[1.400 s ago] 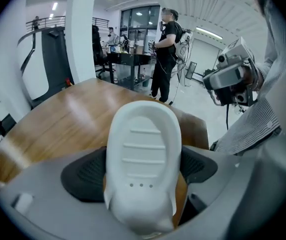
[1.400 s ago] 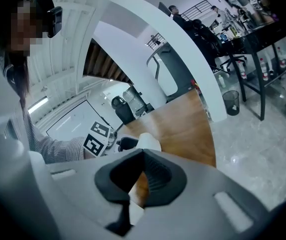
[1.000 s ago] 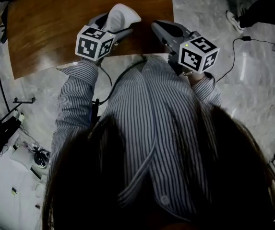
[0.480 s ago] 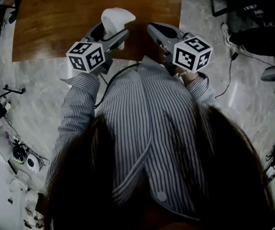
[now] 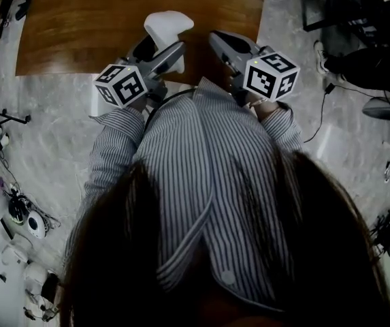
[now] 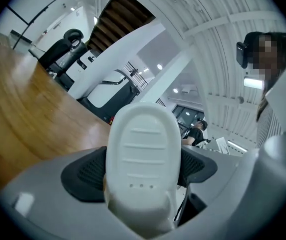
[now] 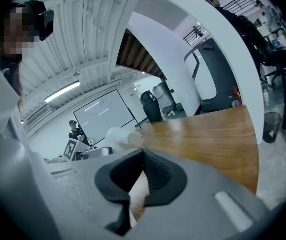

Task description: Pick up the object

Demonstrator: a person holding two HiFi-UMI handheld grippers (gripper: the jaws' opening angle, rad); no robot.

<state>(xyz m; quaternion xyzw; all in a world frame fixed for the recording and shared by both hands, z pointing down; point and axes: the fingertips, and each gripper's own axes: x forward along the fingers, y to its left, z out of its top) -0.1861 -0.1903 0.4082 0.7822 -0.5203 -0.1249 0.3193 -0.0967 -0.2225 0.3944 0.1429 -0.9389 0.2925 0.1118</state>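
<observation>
Tongs at left [image 6: 142,170] clamp white object [image 6: 143,134]; right tongs [image 7: 142,176] pressed together.

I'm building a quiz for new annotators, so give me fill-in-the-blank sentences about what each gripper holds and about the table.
1. The white object is clamped between the jaws of the person's ___ gripper.
2. The right gripper has its jaws together with ___ between them.
3. The table in front of the person has a brown ___ top.
Missing words: left; nothing; wooden
</observation>
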